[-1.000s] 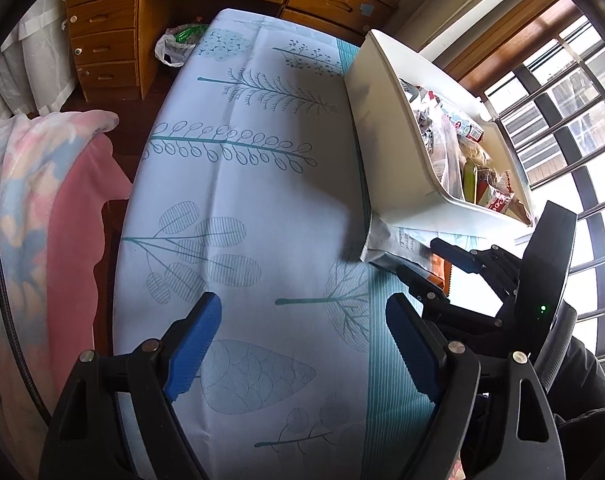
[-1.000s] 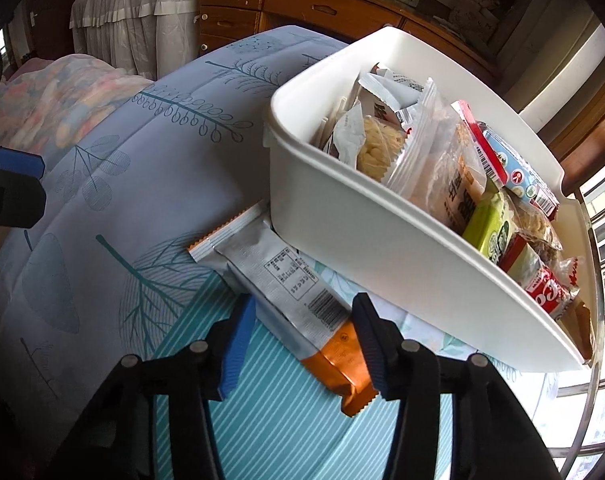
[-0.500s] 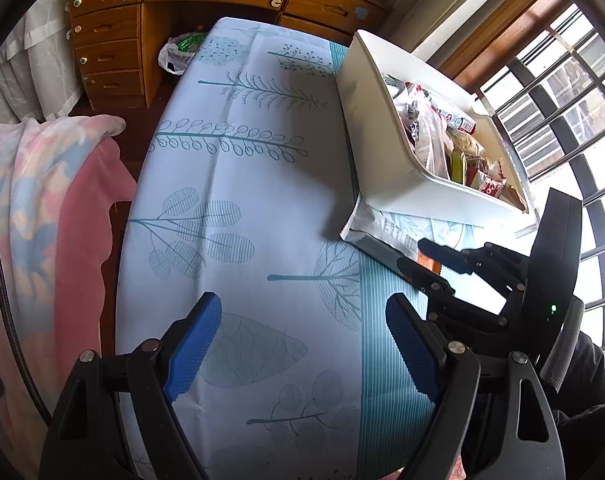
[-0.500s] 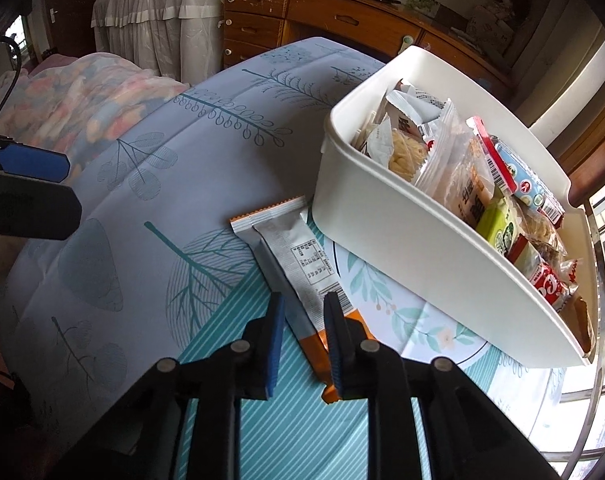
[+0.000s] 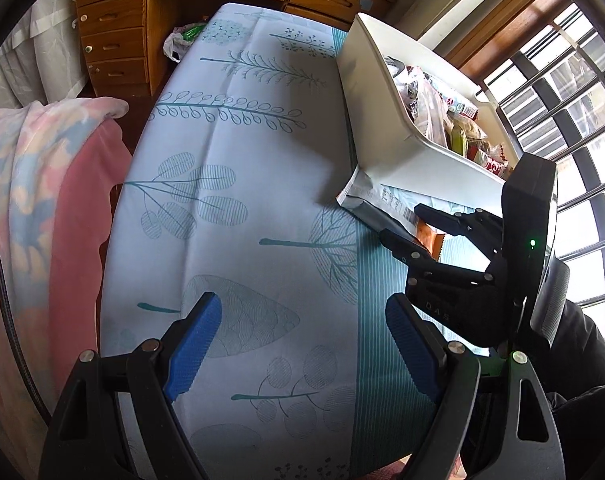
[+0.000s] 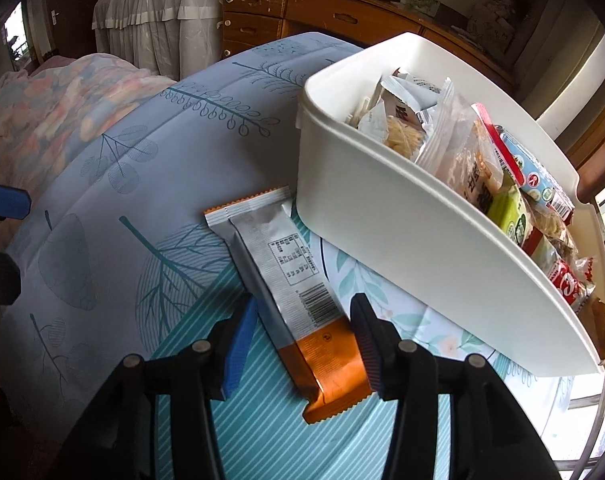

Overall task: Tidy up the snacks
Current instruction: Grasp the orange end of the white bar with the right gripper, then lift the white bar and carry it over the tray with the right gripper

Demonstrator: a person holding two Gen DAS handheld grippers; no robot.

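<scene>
Right gripper (image 6: 302,334) spread wide astride orange end of snack packet (image 6: 286,280) lying flat at 7 o'clock of white bin (image 6: 402,240), left gripper (image 5: 298,340) splayed idle; pinch squarely across packet's width before lifting.

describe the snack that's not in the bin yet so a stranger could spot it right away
Find the big white bin full of snacks on the leaf-print tablecloth. Flat on the cloth against its near wall lies a long silver snack packet. It is the only snack outside the bin, with a barcode and an orange end between the right gripper jaws.
</scene>
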